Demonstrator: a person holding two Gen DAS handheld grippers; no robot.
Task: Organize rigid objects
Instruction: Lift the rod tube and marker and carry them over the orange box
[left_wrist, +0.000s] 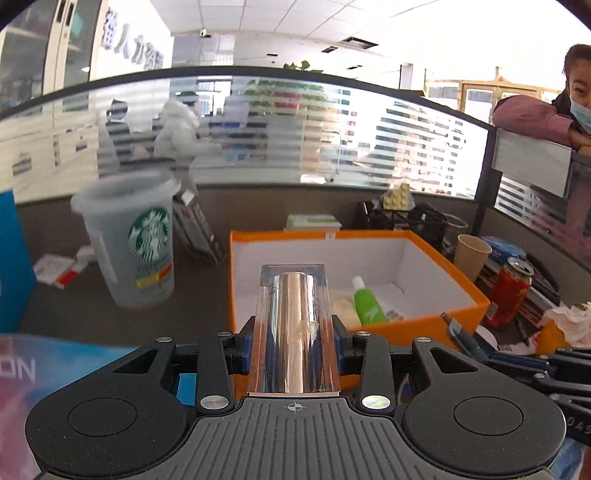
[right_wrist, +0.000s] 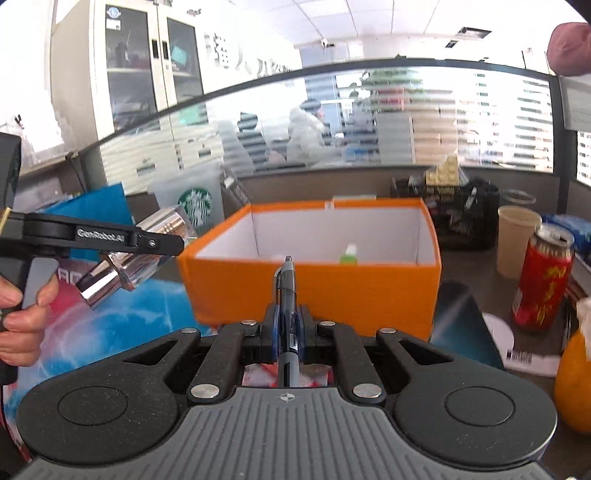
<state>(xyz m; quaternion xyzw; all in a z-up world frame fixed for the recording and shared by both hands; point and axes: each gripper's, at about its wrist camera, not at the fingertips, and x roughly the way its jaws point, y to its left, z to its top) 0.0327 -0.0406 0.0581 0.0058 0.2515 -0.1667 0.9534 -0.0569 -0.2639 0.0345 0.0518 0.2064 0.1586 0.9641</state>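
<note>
We have one rigid object in each hand-held gripper, and both point toward the orange box (left_wrist: 461, 295), which looks like the collecting place since a green tube (left_wrist: 367, 302) already lies on its white floor. Our left hand-held gripper (left_wrist: 293, 332) is closed part-way on a clear block with a chrome cylinder (left_wrist: 293, 321) inside; the blue pads press its two flat sides, which seems the sensible hold, as the flat faces give the pads something to bear on where the polished metal would not. In the right wrist view that same block (right_wrist: 125, 258) sticks out past the black fingers, held clear of the counter (right_wrist: 465, 273) beside the box's near corner, with a hand (right_wrist: 22, 317) on the grip below it. Our right hand-held gripper (right_wrist: 288, 332) is squeezed fully down on a dark pen (right_wrist: 287, 295), gripped across its barrel with the tip pointing forward at the box's near wall, so we judge it could go in lengthwise. Both loads sit near the box but short of its opening, so we take the carrying as under way and the dropping as not yet done. The Starbucks cup (left_wrist: 136, 236), the red can (right_wrist: 543, 280) and the paper cup (right_wrist: 517, 240) stand on the counter around the box, close enough that the can especially could be knocked on the right side.
</note>
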